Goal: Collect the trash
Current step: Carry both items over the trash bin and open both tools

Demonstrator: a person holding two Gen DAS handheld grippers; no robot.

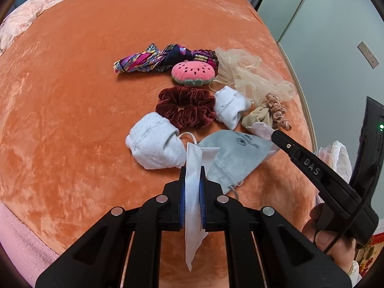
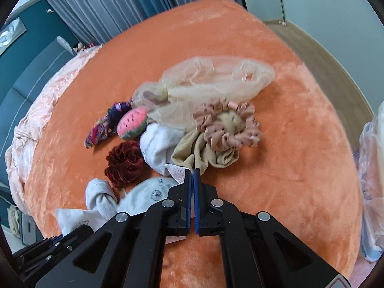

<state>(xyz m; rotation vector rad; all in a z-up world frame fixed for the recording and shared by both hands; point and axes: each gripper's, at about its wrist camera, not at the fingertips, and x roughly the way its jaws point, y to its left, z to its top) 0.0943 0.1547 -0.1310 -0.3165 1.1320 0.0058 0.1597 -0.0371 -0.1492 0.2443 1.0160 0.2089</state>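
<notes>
A white wrapper (image 1: 193,168) is pinched upright in the left hand-held gripper (image 1: 193,170) above the orange bed (image 1: 72,96). The right hand-held gripper (image 2: 193,175) is pressed together on the corner of a second white scrap (image 2: 176,174) lying between a white sock (image 2: 158,146) and a beige cloth (image 2: 192,153) — so thin a hold could be lost on lifting, or the cloth snagged and dragged along.

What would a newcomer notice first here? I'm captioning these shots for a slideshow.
The orange blanket fills both views, with a heap of soft things mid-bed: a watermelon plush and a dark red scrunchie just below it. Nearest, the left gripper pinches a white wrapper, while the right gripper clamps another white scrap.
</notes>
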